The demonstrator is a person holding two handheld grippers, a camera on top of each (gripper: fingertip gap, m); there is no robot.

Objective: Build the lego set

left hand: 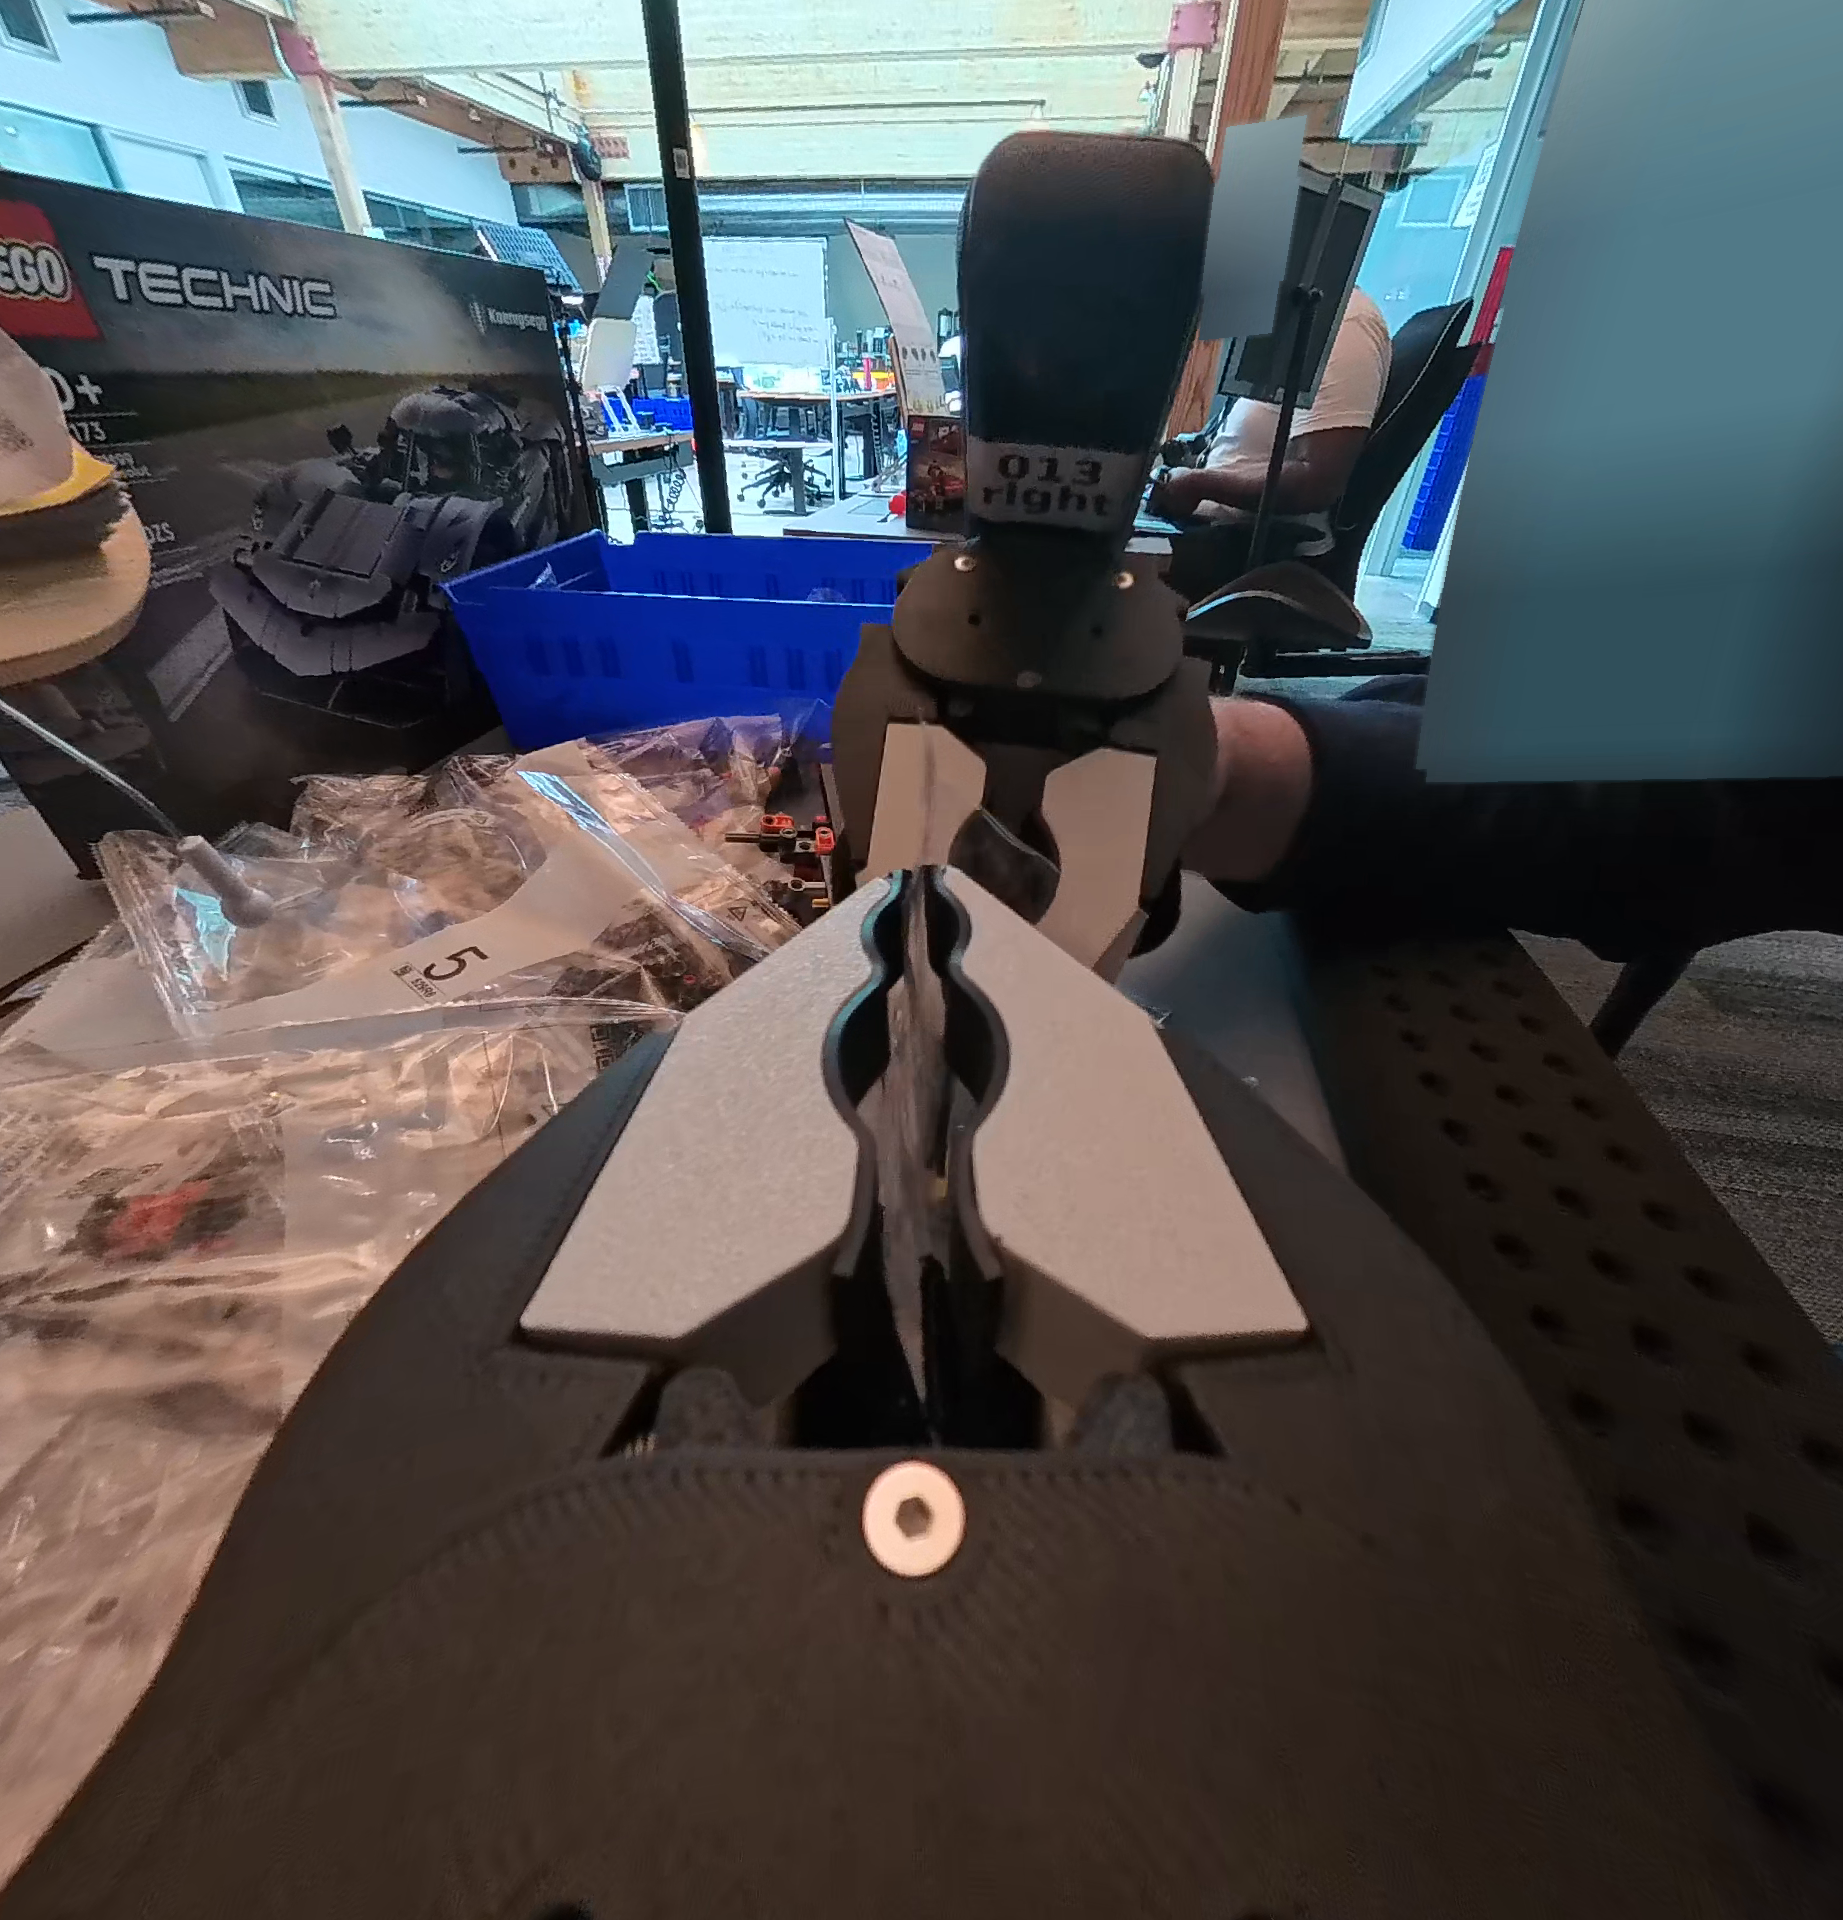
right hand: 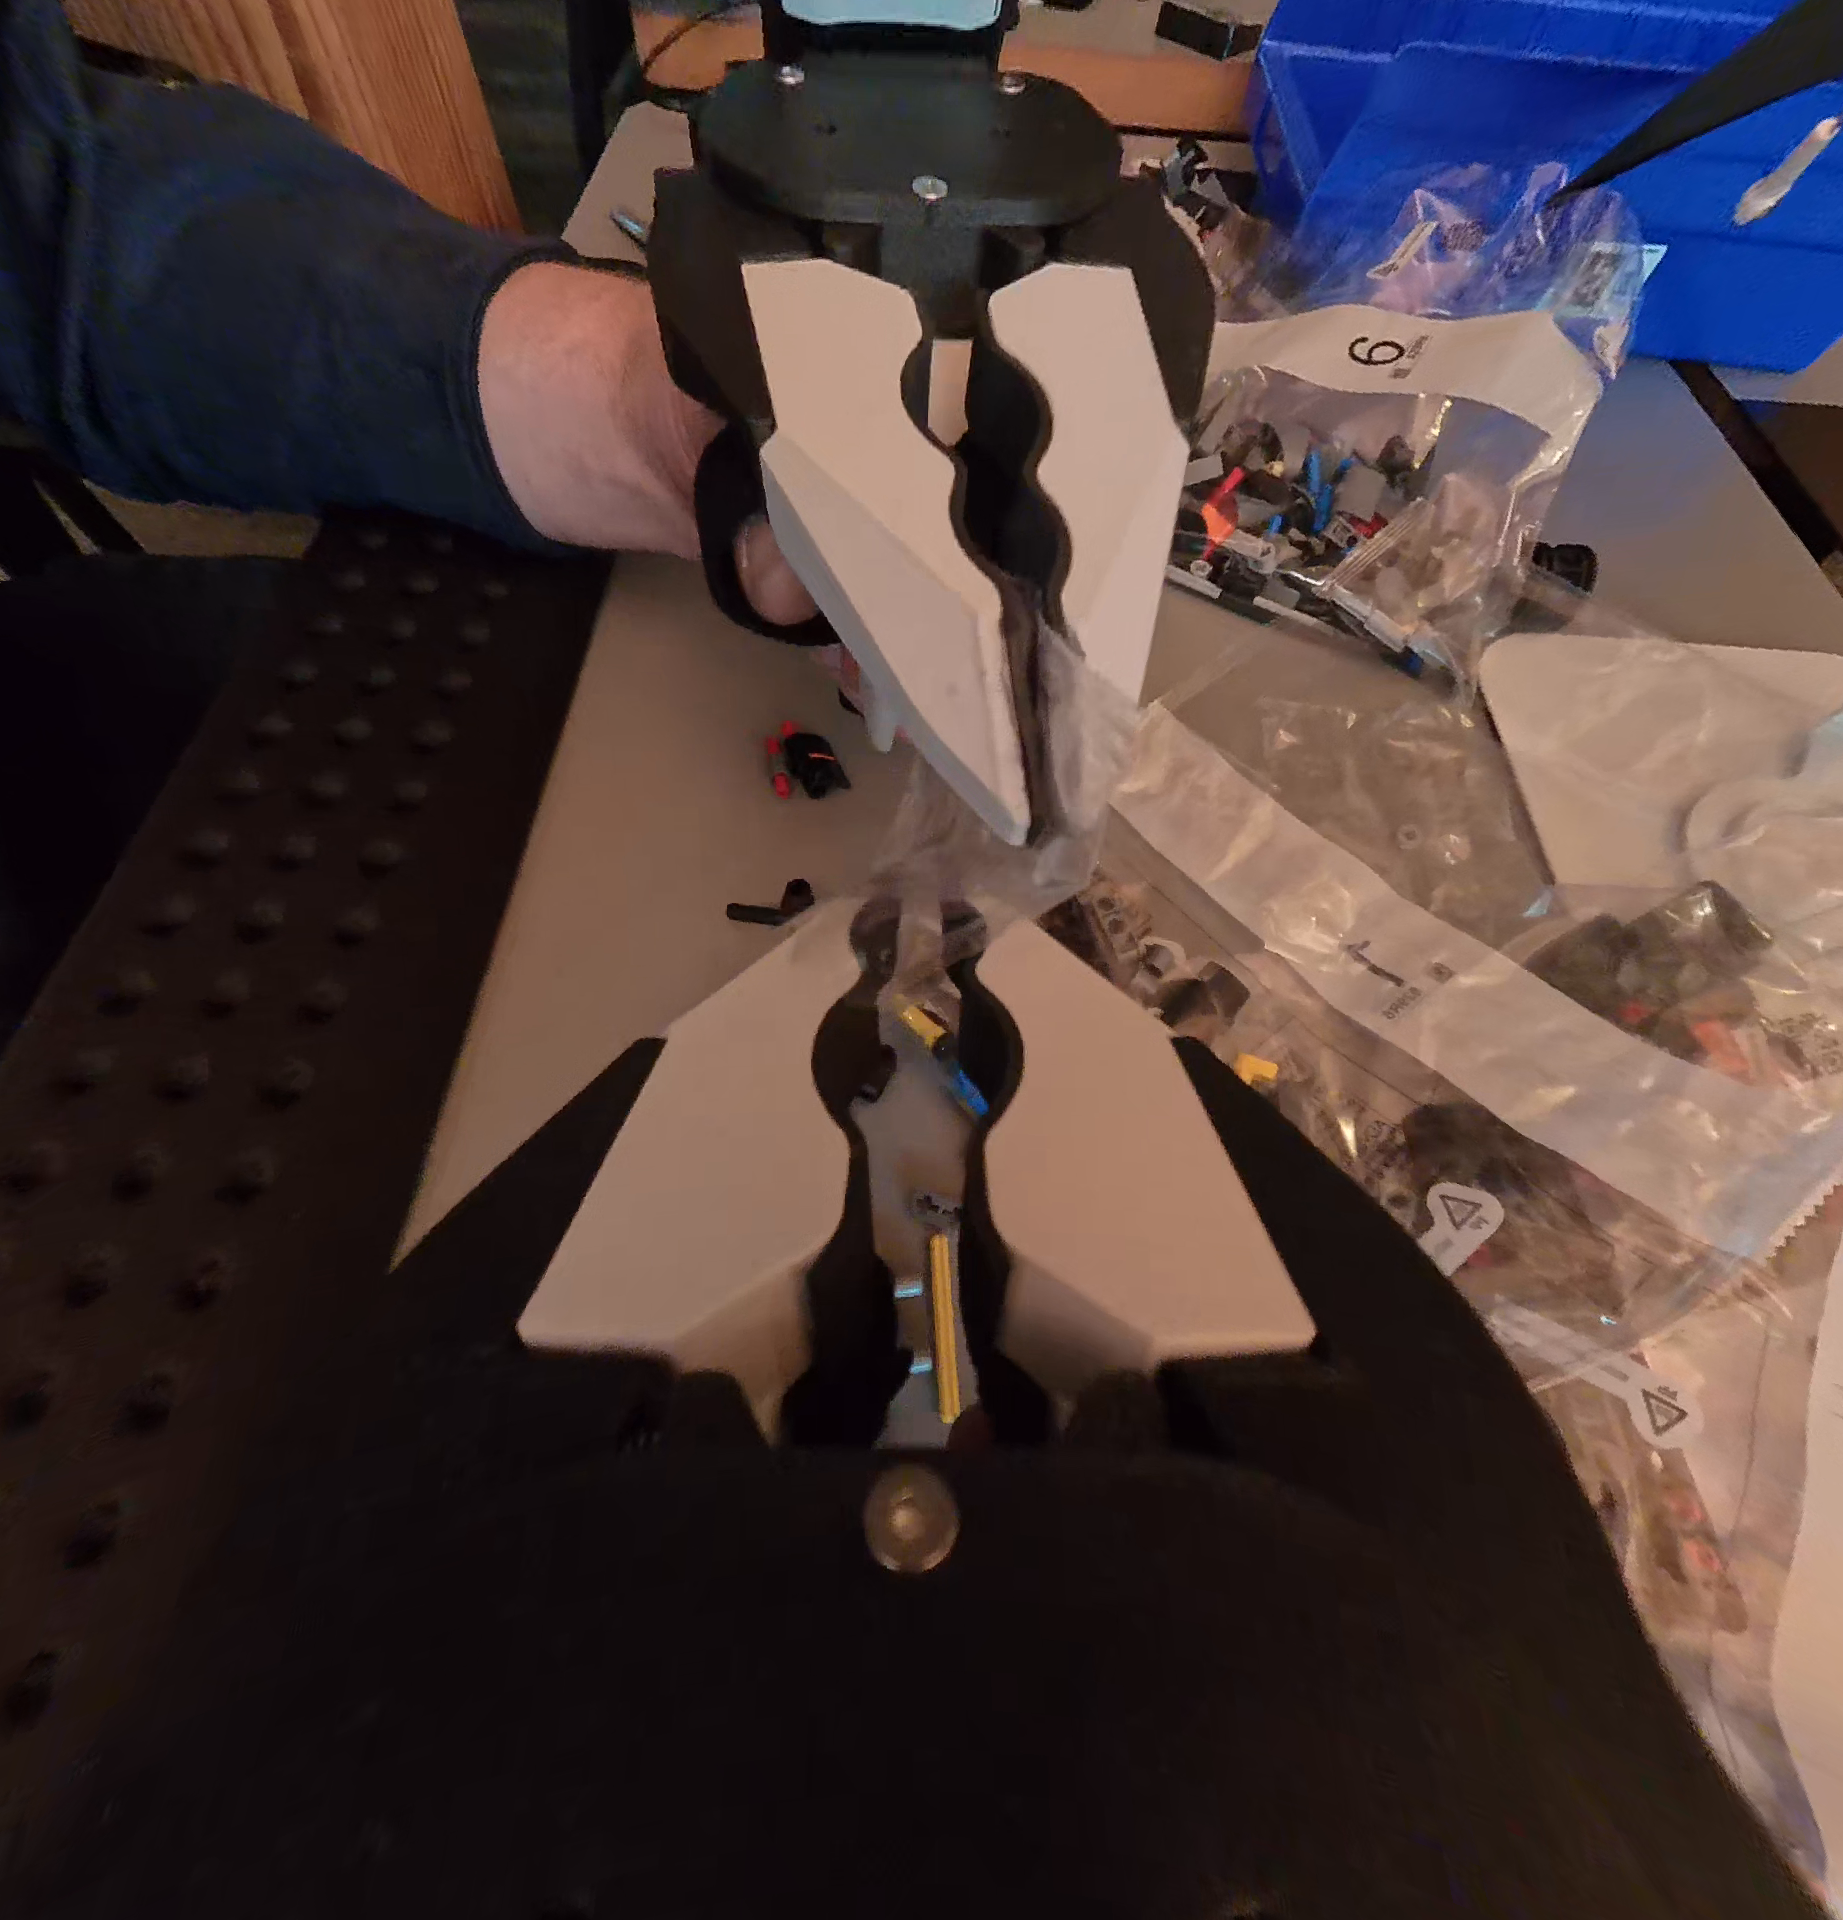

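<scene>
The small clear bag (right hand: 984, 831) of parts hangs between my two grippers above the desk (right hand: 668, 665). My left gripper (right hand: 1036, 821) has its jaws pressed together on the bag's upper edge, and my right gripper (right hand: 922, 914) has its jaws nearly closed on the lower part, with yellow and blue pieces showing through the gap. I judge I am tearing it open, so the build has hardly begun. A few loose pins (right hand: 808, 764) lie on the desk. The numbered bags (right hand: 1395, 488) beside them look sealed, spread toward the blue bin (left hand: 668, 644) and the set's box (left hand: 273, 468). No assembled section is visible in either view.
</scene>
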